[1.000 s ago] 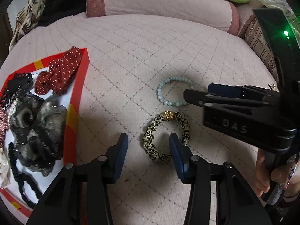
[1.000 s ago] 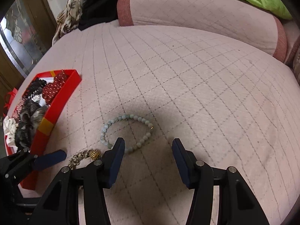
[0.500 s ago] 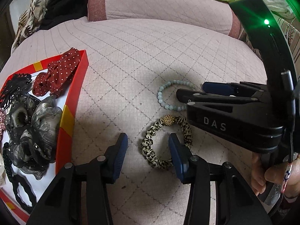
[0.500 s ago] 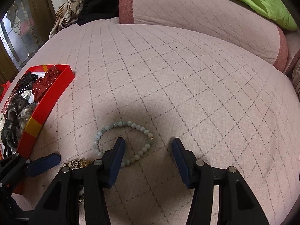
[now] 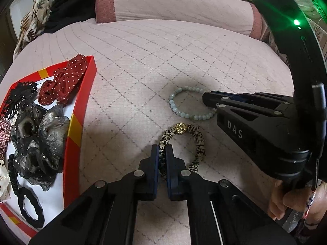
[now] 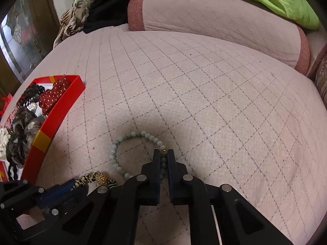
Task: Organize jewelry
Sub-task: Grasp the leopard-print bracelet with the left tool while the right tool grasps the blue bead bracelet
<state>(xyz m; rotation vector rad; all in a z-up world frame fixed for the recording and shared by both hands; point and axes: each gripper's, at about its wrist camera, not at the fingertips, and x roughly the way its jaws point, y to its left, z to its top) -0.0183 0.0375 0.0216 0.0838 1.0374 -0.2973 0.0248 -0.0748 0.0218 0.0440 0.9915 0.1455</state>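
1. The left gripper [image 5: 162,153] is clamped on the near-left side of the zebra-patterned bracelet [image 5: 197,140], its two blue pads pressed together with the fabric band squeezed between them
2. The right gripper [image 6: 163,159] is closed on the pale green bead bracelet [image 6: 114,153], pinching the right part of the loop next to a small gold bead
3. Both bracelets lie on the pink quilted bedspread [image 6: 204,102], close to each other, the bead one farther from the left wrist camera
4. Hidden parts: the pinched stretch of the patterned band sits between the pads; the right side of the bead loop is covered by the right gripper's body in the left wrist view, and most of the patterned bracelet is cut off behind the left gripper in the right wrist view
5. The red tray [image 5: 77,122] to the left holds a red dotted scrunchie [image 5: 63,81], grey and black hair pieces that blur together, and a black hair tie [image 5: 30,206]; its near edge runs out of frame
6. Readable writing: "DAS" on the right gripper's side; a green light glows above it
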